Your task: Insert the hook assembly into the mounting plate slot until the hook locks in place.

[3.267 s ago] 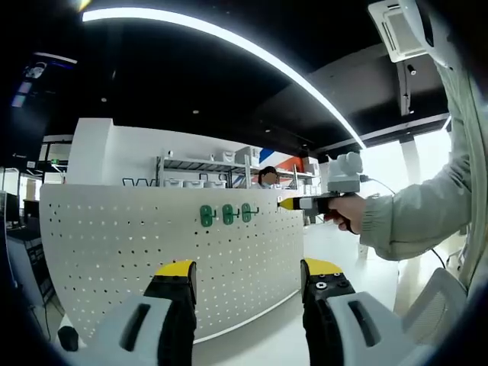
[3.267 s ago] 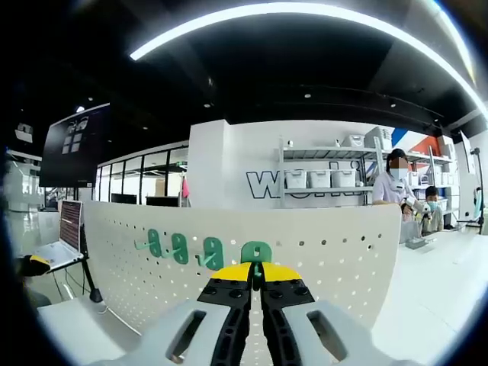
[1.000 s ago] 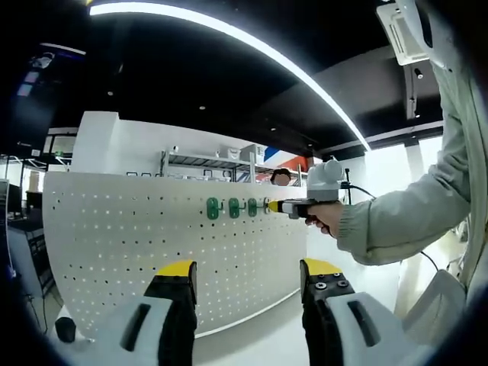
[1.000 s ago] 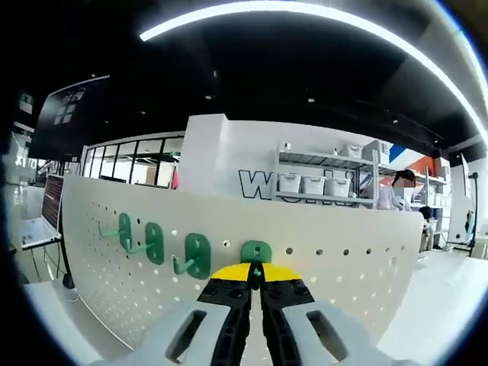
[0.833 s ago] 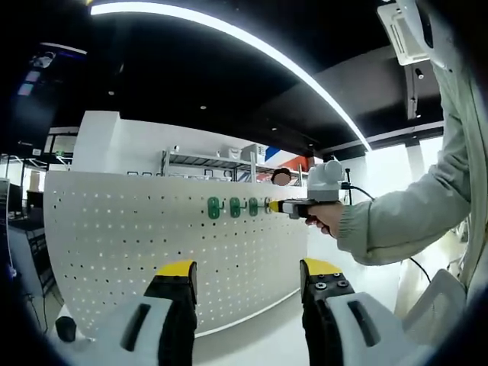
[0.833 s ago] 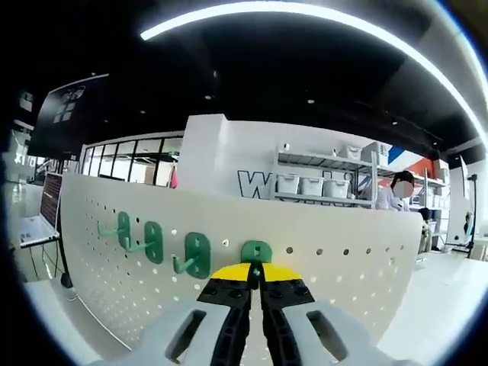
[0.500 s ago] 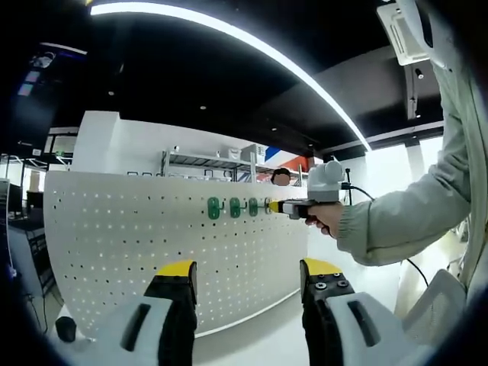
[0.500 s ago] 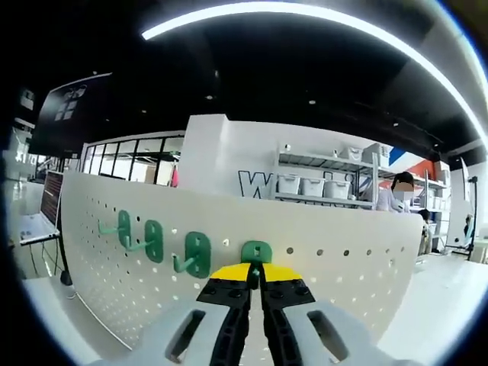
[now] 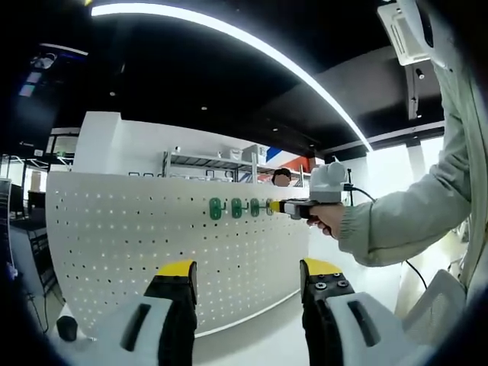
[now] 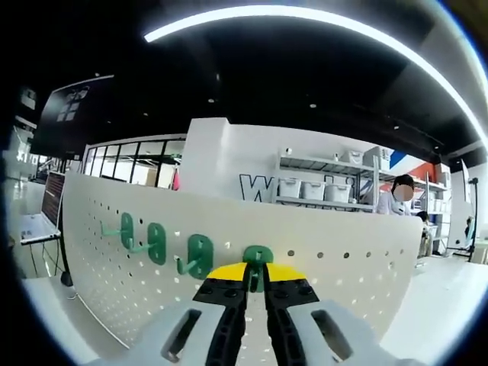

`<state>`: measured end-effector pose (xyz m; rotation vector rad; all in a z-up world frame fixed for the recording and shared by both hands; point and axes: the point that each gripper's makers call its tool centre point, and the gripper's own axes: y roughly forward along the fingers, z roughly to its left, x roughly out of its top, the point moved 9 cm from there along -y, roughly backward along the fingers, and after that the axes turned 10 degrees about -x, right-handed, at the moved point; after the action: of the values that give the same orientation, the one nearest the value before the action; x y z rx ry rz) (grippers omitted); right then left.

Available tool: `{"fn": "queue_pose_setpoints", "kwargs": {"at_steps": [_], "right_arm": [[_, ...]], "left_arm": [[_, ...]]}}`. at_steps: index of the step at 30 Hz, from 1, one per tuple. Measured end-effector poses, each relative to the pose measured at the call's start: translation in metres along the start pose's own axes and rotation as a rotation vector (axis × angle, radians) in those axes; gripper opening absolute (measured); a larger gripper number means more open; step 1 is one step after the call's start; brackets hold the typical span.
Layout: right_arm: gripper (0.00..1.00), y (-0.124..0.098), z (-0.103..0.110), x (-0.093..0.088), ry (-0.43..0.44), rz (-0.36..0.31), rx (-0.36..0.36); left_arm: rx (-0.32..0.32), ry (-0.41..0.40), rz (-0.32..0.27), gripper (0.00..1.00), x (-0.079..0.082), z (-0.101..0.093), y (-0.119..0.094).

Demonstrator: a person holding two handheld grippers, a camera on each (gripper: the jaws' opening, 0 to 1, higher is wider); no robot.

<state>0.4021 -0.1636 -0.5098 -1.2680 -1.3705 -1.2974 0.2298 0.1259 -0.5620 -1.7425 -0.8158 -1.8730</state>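
Note:
A white pegboard plate (image 9: 114,244) (image 10: 343,278) stands upright. It carries a row of green hooks. In the right gripper view the three left hooks (image 10: 157,242) stick out, and the rightmost green hook (image 10: 258,256) sits flat on the board straight ahead of my right gripper (image 10: 255,276). Its yellow-tipped jaws stand a little apart on either side of that hook's prong. In the left gripper view the right gripper (image 9: 284,206), held by a hand (image 9: 326,219), touches the end of the hook row (image 9: 236,207). My left gripper (image 9: 248,268) hangs open and empty in front of the board.
Behind the board are shelves with white bins (image 10: 320,189) and a person (image 10: 400,207). A laptop (image 10: 34,229) stands at the far left. A sleeve (image 9: 404,221) fills the right side of the left gripper view. A dark object (image 9: 67,330) lies on the table by the board's foot.
The right gripper's jaws, shut on the rightmost hook's prong before, now show a small gap. The hook stays on the board. The left gripper holds still.

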Motion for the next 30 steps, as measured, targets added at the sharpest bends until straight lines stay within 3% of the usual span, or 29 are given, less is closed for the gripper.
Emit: {"fn": "queue_pose_setpoints", "kwargs": {"at_steps": [10,14,30], "right_arm": [[0.16,-0.004,-0.001,0.001,0.001,-0.004,-0.012],[0.24,-0.008,-0.004,-0.001,0.016,0.016,-0.028],[0.29,-0.036,-0.012,-0.01,0.03,0.058,-0.031]], "left_arm": [[0.003,0.006,-0.004,0.56,0.003,-0.001,-0.002],[0.005,0.008,-0.006,0.56,0.004,-0.002,-0.004],[0.004,0.02,-0.015,0.57,0.009,-0.009,-0.009]]}}
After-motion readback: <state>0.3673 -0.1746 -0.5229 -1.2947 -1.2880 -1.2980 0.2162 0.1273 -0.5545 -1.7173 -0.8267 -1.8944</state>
